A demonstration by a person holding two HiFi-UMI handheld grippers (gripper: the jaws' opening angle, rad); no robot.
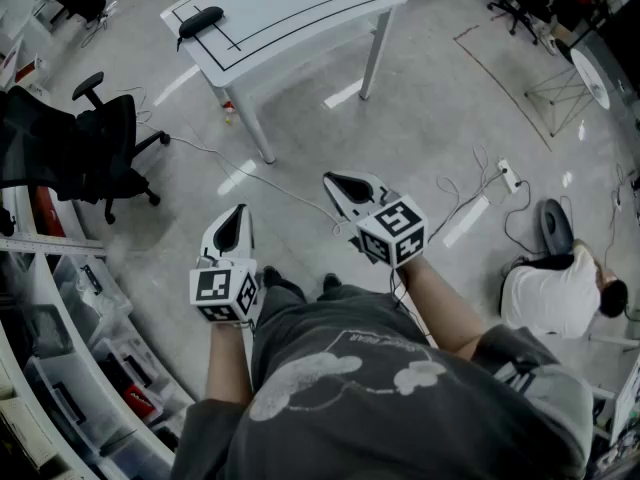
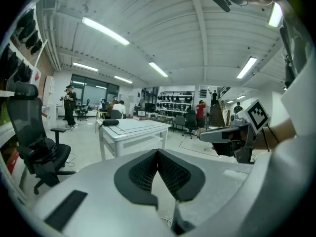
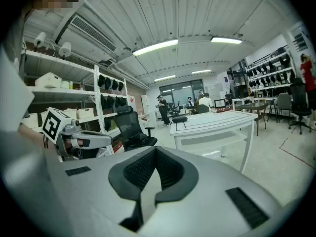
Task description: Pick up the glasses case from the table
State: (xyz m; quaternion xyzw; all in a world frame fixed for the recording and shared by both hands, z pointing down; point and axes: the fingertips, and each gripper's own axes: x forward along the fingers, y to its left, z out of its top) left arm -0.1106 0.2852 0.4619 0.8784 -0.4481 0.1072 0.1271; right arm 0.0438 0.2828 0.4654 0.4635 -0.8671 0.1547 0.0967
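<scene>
Left gripper: The left gripper (image 2: 158, 154) had its jaws pressed together with nothing between them. It was held low in front of the person and tipped slightly downward.
Right gripper: The right gripper (image 3: 155, 152) sat alongside, a little further forward in the head view, and its jaws were likewise closed on nothing.
Stance: The person stood on the grey floor with both tools aimed toward the white table (image 1: 300, 8), well apart from it.
Glasses case: The dark glasses case (image 1: 200, 20) lay flat on the tabletop near the end closest to the office chair. It sat beside black lines marked on the surface, and neither tool touched it.
Surroundings: A black office chair (image 1: 90, 143) stood on the floor between the table and the storage shelves (image 1: 70, 358) on the person's left. A thin cable (image 1: 270, 183) ran across the floor from the table leg. A power strip (image 1: 508, 175) lay off to the right, near a person in a white shirt (image 1: 555, 293) low to the floor.
Progress: By the look of it, no part of the pickup had been done. The case rested where it lay, and the walk to the table, the opening of a gripper, the grasp and the lift all remained.
</scene>
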